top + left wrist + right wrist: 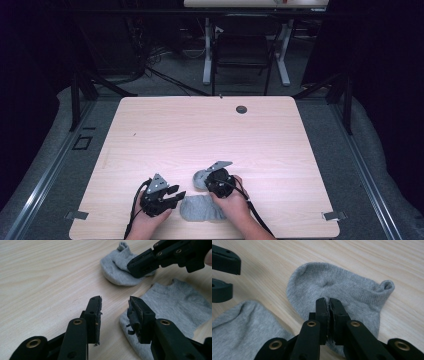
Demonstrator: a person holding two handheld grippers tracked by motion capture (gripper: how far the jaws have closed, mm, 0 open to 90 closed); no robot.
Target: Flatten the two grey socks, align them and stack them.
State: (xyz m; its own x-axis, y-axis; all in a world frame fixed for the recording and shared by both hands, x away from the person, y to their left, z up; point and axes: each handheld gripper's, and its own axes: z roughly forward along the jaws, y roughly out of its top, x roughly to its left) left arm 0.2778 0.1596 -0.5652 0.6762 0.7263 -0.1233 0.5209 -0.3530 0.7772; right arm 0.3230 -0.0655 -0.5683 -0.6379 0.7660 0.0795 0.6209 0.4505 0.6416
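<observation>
near the front edge of the worktop (150,130), the right claw (328,302) pinches the farther grey sock (342,287) while the left claw (113,306) gapes empty beside the nearer sock (175,302) (a thin pinch may slip if lifted).

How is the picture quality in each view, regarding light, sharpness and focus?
High view: the table is bright, the surroundings are dark, and detail is soft. Left gripper view: evenly lit, with the far sock slightly soft. Right gripper view: the sock's knit is sharp, and the hand-held gripper looks large from closeness.
</observation>
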